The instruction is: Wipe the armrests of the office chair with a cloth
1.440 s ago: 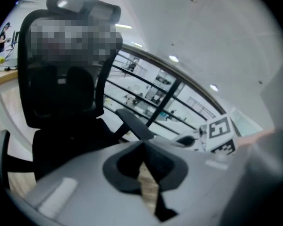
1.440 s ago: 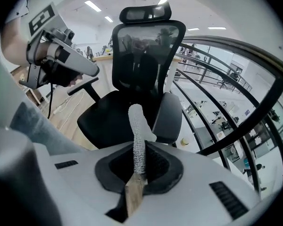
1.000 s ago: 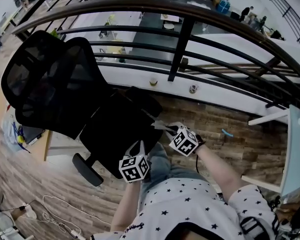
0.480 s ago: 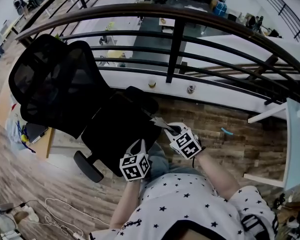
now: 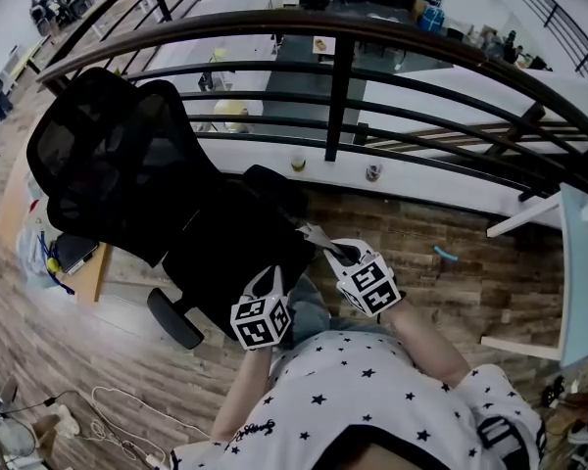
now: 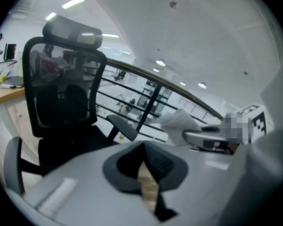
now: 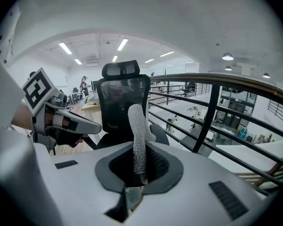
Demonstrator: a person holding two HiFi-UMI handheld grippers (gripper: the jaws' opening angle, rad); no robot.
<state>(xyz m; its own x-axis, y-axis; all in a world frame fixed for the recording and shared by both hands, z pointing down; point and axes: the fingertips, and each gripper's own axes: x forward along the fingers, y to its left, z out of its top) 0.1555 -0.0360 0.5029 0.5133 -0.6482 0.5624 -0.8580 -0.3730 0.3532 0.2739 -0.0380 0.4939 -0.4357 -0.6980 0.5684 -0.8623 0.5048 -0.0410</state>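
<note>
The black mesh office chair (image 5: pixel 118 160) stands at the left, its seat (image 5: pixel 225 258) turned toward me. One armrest (image 5: pixel 274 186) lies on the railing side, the other armrest (image 5: pixel 173 318) at the near left. My right gripper (image 5: pixel 325 250) is shut on a white cloth (image 5: pixel 312 234) over the seat's front corner. In the right gripper view the cloth (image 7: pixel 138 131) sticks up from between the jaws of the right gripper (image 7: pixel 139 166), before the chair (image 7: pixel 122 102). My left gripper (image 5: pixel 266 287) hovers beside it, and the left gripper (image 6: pixel 144 147) is shut on nothing. The armrest (image 6: pixel 122 126) shows beyond it.
A dark metal railing (image 5: pixel 338 86) curves behind the chair, with a drop to a lower floor beyond. A white table (image 5: pixel 580 262) stands at the right. Cables (image 5: pixel 108 409) trail over the wooden floor at the lower left. A small blue object (image 5: pixel 445 257) lies on the floor.
The head view has drifted a little. Both grippers stay almost in place by the seat's front, the left one slightly lower. The cloth remains in the right gripper.
</note>
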